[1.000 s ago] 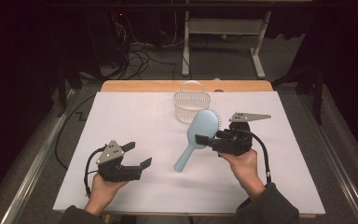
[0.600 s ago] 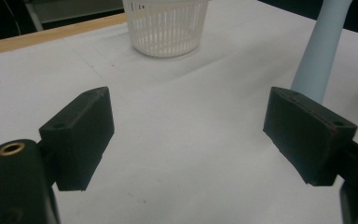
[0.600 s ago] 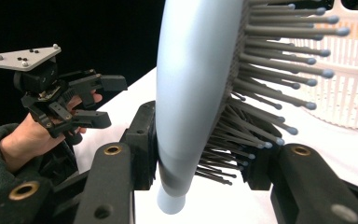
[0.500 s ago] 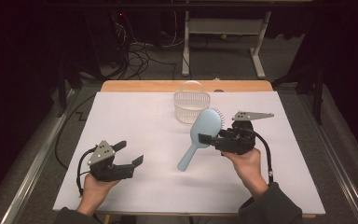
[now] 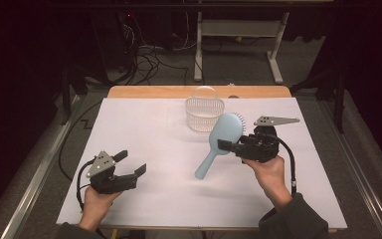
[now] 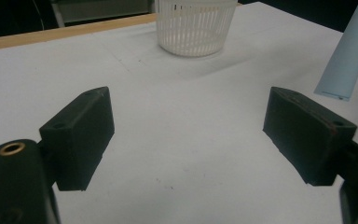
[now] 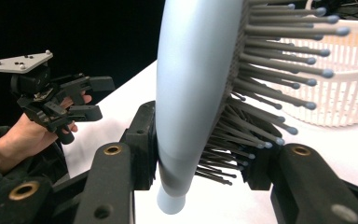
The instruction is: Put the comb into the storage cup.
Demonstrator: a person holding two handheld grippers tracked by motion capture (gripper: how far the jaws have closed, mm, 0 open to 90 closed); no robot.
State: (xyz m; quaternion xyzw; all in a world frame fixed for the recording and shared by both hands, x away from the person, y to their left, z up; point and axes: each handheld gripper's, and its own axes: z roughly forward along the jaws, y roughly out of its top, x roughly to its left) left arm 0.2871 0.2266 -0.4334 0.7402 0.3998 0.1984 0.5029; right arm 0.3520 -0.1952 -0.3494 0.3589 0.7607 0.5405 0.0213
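One hairbrush [image 5: 220, 143] clamped in right gripper [image 5: 227, 146], lifted; left gripper [image 5: 132, 164] wide open, empty. Next: over to basket [image 5: 204, 114], probably.

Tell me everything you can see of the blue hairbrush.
The hairbrush is pale blue, smooth plastic by its look, with an oval head, a tapering handle and grey ball-tipped bristles. The right gripper is shut on its head, one jaw on the smooth back, the other among the bristles. It hangs tilted, handle pointing down toward the white table cover, just in front of the white basket.
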